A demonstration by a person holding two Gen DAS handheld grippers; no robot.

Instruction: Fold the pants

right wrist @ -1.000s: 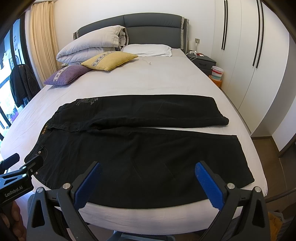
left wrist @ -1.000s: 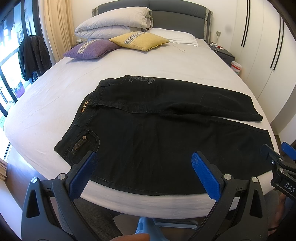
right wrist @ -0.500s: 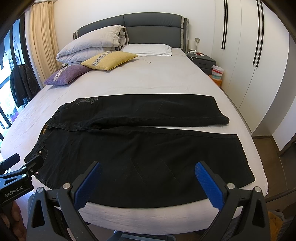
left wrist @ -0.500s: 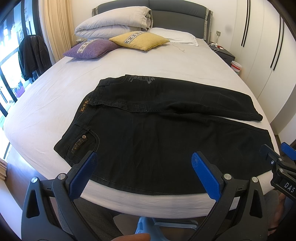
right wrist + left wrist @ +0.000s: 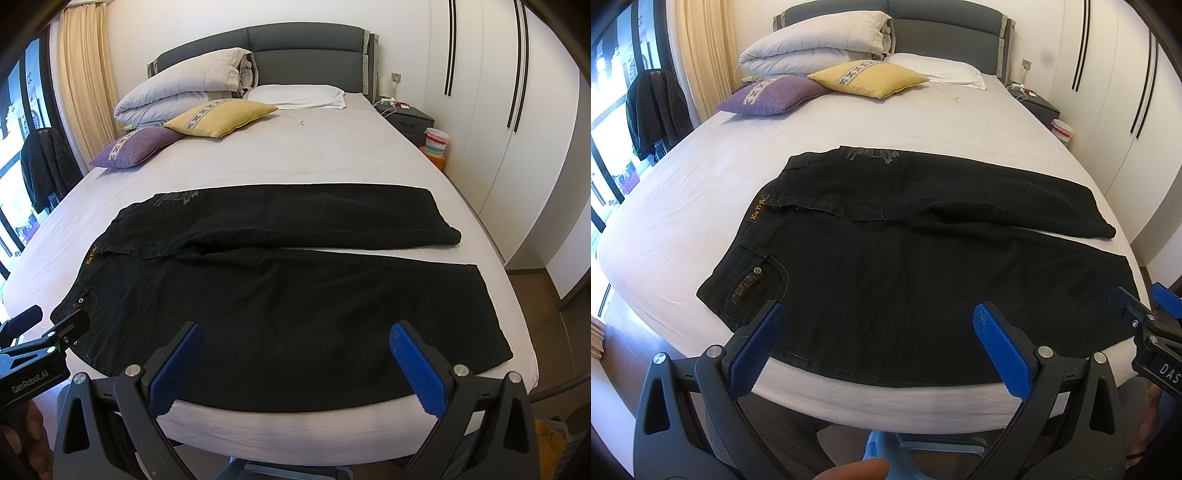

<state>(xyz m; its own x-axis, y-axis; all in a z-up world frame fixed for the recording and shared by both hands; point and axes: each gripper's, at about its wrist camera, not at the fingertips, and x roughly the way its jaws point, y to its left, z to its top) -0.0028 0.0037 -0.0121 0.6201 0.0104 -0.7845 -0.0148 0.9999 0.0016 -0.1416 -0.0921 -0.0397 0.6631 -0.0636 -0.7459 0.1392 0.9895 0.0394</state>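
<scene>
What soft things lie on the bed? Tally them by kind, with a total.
Black pants: 1
Throw cushions: 2, a yellow cushion and a purple cushion
White pillow: 1
Folded duvet: 1
Total: 5

Right claw (image 5: 1145, 314) cut off by the frame edge in the left wrist view, label (image 5: 1169, 368) reading only "DAS", waistband lettering (image 5: 758, 211) on the pants (image 5: 923, 273) too small to read, nightstand items (image 5: 395, 104) indistinct
</scene>
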